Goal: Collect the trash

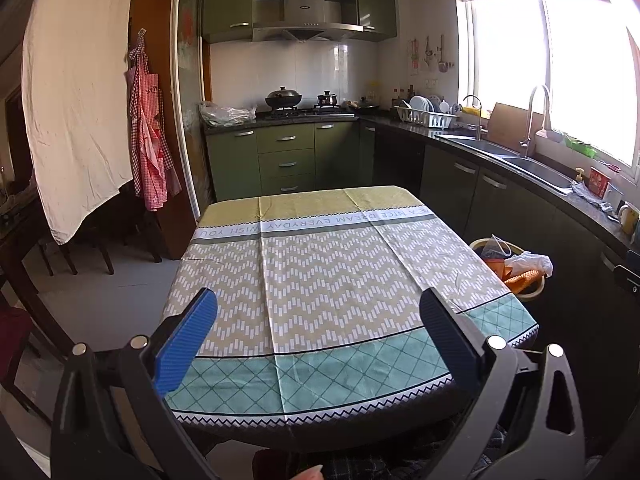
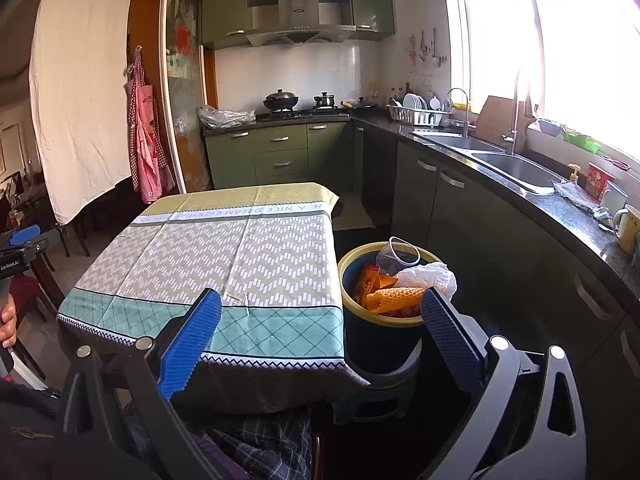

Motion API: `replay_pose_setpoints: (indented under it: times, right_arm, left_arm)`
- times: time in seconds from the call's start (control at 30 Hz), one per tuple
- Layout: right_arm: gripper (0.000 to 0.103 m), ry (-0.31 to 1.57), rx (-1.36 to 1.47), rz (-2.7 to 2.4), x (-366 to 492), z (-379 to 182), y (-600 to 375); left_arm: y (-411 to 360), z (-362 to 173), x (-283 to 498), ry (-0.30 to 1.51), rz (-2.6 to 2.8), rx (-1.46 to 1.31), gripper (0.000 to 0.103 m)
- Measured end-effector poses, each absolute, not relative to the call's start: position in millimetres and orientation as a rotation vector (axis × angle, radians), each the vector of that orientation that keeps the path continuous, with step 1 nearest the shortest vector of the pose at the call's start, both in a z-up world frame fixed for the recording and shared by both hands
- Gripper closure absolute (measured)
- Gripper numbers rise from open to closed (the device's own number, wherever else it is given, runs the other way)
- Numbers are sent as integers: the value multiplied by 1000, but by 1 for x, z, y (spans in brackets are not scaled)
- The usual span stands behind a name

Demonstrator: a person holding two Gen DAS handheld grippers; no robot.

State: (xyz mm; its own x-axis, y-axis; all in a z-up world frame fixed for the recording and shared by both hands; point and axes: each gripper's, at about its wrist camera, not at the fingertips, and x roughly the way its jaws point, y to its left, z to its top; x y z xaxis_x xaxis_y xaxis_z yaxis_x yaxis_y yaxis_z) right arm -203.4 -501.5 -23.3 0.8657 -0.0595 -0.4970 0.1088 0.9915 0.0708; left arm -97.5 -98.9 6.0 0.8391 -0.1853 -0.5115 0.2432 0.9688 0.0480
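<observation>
Blue-padded fingers spread wide on both grippers, holding nothing, above a bare cloth.

Nearest, the left gripper (image 1: 318, 322) and the right gripper (image 2: 321, 324) hover apart over the near edge of the tabletop (image 1: 320, 280), where no trash shows on the patterned cloth. Just beside its right edge stands the bin (image 2: 382, 336), filled with a white crumpled paper (image 2: 430, 274), orange packaging (image 2: 394, 296) and a clear plastic cup (image 2: 398, 254). Collecting seems finished; next, I think, only a check for any leftover pieces.
</observation>
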Motion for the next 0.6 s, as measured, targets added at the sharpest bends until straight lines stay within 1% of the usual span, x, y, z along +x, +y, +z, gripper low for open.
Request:
replay_pose_setpoints:
  times: [0.6]
  right_arm:
    - [4,521,87,-56,-194,-26,-499]
  left_arm:
    - [-96,3,-102,530,-200,120,7]
